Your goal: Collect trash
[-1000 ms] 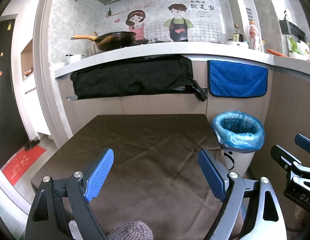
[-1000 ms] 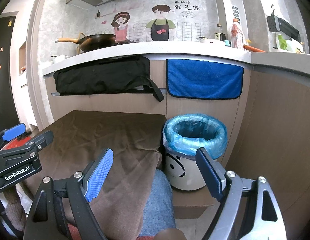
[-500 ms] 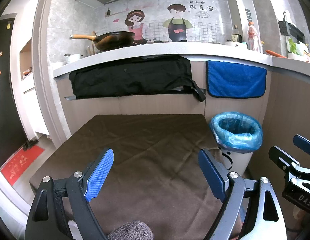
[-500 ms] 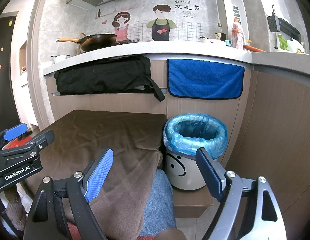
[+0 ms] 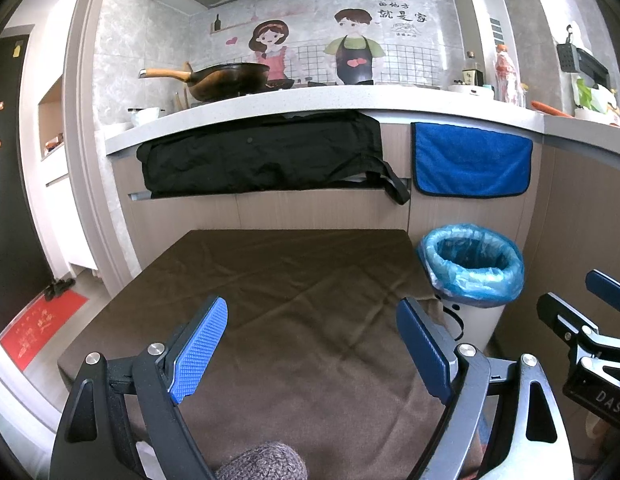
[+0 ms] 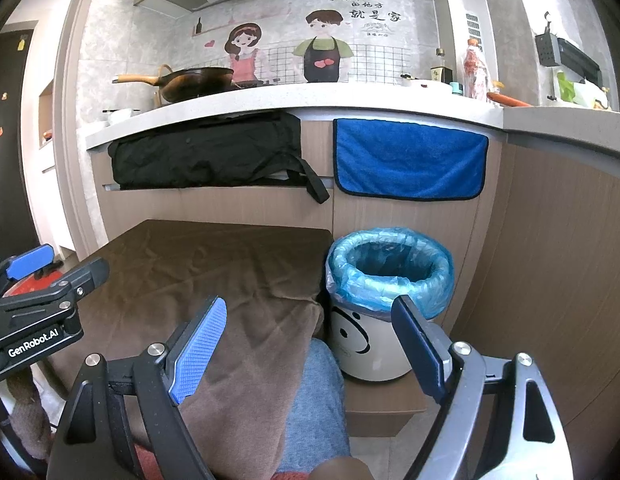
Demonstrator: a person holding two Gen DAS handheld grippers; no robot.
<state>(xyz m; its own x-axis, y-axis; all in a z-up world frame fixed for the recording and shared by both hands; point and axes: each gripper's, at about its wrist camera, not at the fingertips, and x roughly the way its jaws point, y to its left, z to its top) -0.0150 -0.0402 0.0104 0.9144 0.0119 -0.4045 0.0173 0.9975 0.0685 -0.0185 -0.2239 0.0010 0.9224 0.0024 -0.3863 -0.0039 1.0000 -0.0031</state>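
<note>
A white bin with a smiley face and a blue liner (image 5: 472, 264) stands at the right end of a low table under a brown cloth (image 5: 294, 296); it also shows in the right wrist view (image 6: 390, 276). My left gripper (image 5: 312, 344) is open and empty above the brown cloth. My right gripper (image 6: 306, 344) is open and empty, held in front of the bin and the table's right corner (image 6: 270, 280). I see no trash on the cloth in either view.
A kitchen counter (image 5: 310, 108) runs behind the table, with a black apron (image 5: 262, 160) and a blue towel (image 5: 470, 160) hanging from it. A wok (image 5: 226, 80) sits on the counter. A wooden cabinet wall (image 6: 550, 260) stands right of the bin. A knee in jeans (image 6: 318, 400) is below.
Both grippers stay open. The left wrist view has drifted slightly, so the bin sits a little further left in it. The right wrist view is nearly the same.
</note>
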